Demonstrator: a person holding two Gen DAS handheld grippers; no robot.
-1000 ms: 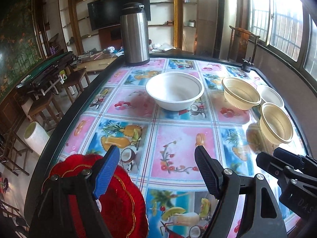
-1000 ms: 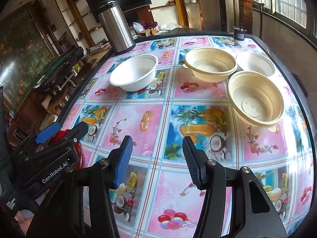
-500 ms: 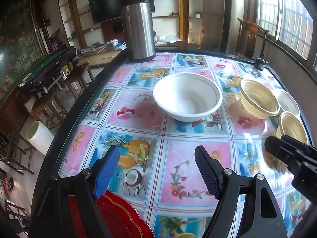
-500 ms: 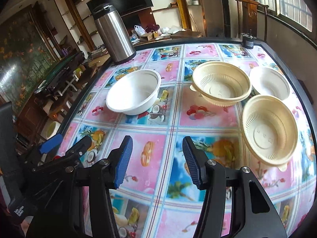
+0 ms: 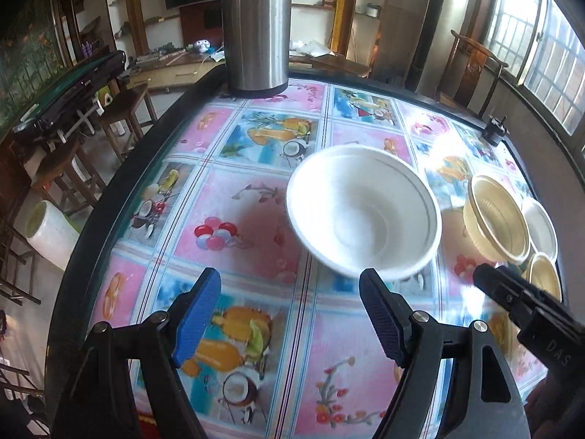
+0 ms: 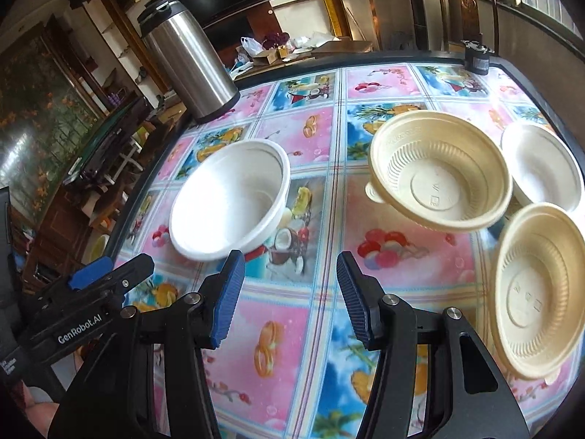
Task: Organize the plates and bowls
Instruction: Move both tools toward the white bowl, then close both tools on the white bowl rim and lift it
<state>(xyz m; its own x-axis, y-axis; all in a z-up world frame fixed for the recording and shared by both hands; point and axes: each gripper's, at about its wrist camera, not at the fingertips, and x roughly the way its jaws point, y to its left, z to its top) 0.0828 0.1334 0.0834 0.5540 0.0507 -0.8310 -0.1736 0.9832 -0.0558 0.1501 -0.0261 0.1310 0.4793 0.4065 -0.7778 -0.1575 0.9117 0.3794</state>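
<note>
The left gripper [image 5: 290, 292] hung above the table [image 5: 256, 190] with its blue-padded fingers [image 5: 197, 314] spread wide and nothing between them, the large white bowl [image 5: 365, 219] sitting upright on the fruit-patterned cloth just ahead of its right-hand finger. The right gripper [image 6: 287, 289] was likewise parted and empty over a pink square of the cloth, with the same large white bowl [image 6: 230, 201] just beyond its left-hand finger. To the right of that bowl, in the right wrist view, stood a cream ribbed bowl [image 6: 442, 179], and nearer the camera a second cream ribbed bowl [image 6: 537, 289] by the table's right edge; a small white bowl [image 6: 544, 164] sat behind and between them, touching or nearly touching both (the overlap made it hard to tell which). From the left wrist view the same three bowls crowded together at the right edge, the farther cream ribbed bowl [image 5: 497, 216] foremost. A tall steel thermos [image 6: 190, 58] stood upright at the far left part of the table, well apart from the bowls, and a small black object [image 6: 477, 56] rested at the far right corner. Each gripper showed in the other's view, side by side above the near part of the table.
</note>
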